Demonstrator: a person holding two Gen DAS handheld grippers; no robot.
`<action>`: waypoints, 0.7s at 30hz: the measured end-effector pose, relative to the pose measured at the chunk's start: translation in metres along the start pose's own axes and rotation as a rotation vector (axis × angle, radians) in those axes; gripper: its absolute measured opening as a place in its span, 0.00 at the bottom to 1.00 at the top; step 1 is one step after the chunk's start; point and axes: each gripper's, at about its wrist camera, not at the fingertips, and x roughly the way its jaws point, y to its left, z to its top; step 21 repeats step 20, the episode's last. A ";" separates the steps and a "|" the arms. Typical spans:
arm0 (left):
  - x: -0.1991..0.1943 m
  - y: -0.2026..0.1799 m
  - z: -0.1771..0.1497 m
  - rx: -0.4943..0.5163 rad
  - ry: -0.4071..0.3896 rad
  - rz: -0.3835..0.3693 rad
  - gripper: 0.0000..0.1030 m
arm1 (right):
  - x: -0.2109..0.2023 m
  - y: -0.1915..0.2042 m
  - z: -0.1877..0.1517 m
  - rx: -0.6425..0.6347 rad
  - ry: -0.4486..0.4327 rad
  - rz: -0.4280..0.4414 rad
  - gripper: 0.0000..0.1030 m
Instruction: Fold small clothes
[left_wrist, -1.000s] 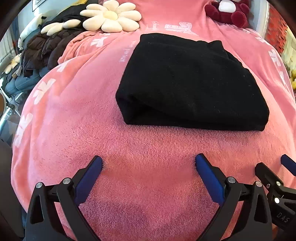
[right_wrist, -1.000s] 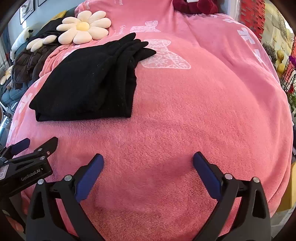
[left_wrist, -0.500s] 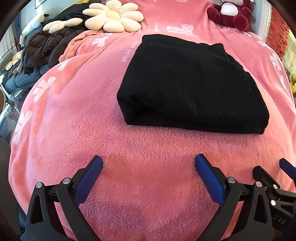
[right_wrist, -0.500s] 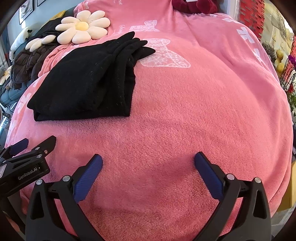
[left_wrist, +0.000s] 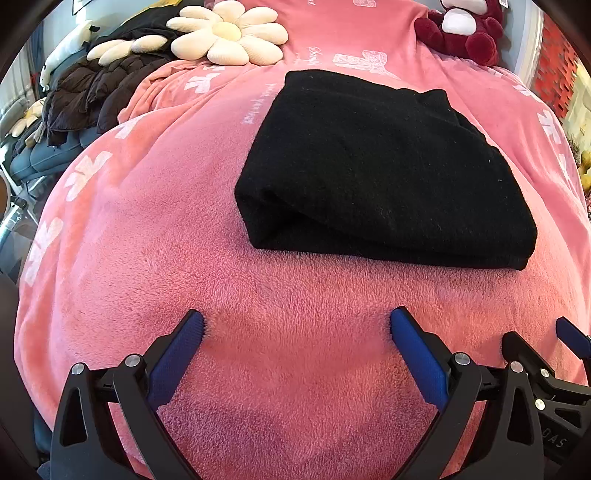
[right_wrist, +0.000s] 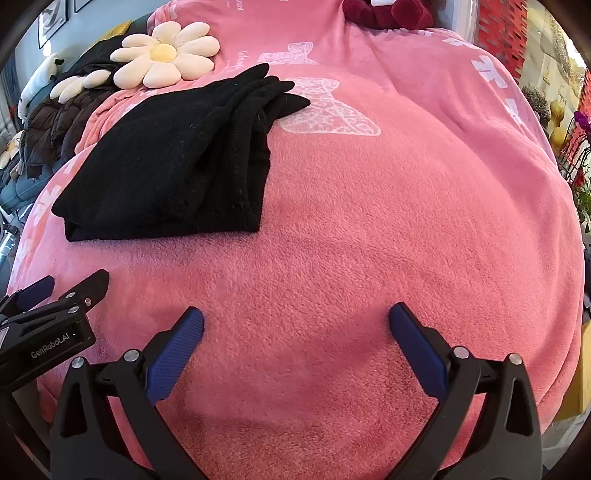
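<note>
Since the black garment (left_wrist: 384, 173) already lies as a compact, layered bundle on the pink blanket (left_wrist: 295, 369), the folding itself is judged largely done, and what is left is tidying or a last fold. Both claws are spread wide and hold nothing: the left gripper (left_wrist: 295, 328) is poised low over bare blanket just short of the bundle's near edge, and the right gripper (right_wrist: 295, 325) sits beside it, with the garment off to its upper left. In the right view, several uneven layer ends are seen fanned out at the far corner of the garment (right_wrist: 173, 162), so that corner is best squared first. If another fold is wanted, the thick rolled edge at the near left should be pinched through all layers at once, lest only the top ply be lifted and the stack be pulled apart. The plush blanket is likely to be caught along with the cloth, so the fingers (left_wrist: 177, 350) should be slid under the edge shallowly. The daisy cushion (left_wrist: 225, 37) and plush toy (left_wrist: 461, 29) lie well apart and need no care.
</note>
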 end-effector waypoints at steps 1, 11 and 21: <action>0.000 0.000 0.000 -0.002 -0.001 -0.001 0.95 | 0.000 0.000 0.000 0.000 0.000 0.000 0.96; -0.001 -0.004 -0.001 0.004 -0.010 0.014 0.95 | 0.000 0.002 0.000 0.003 -0.005 -0.004 0.96; -0.002 -0.006 -0.003 -0.008 -0.024 0.006 0.95 | -0.002 0.005 -0.002 0.012 -0.013 -0.010 0.96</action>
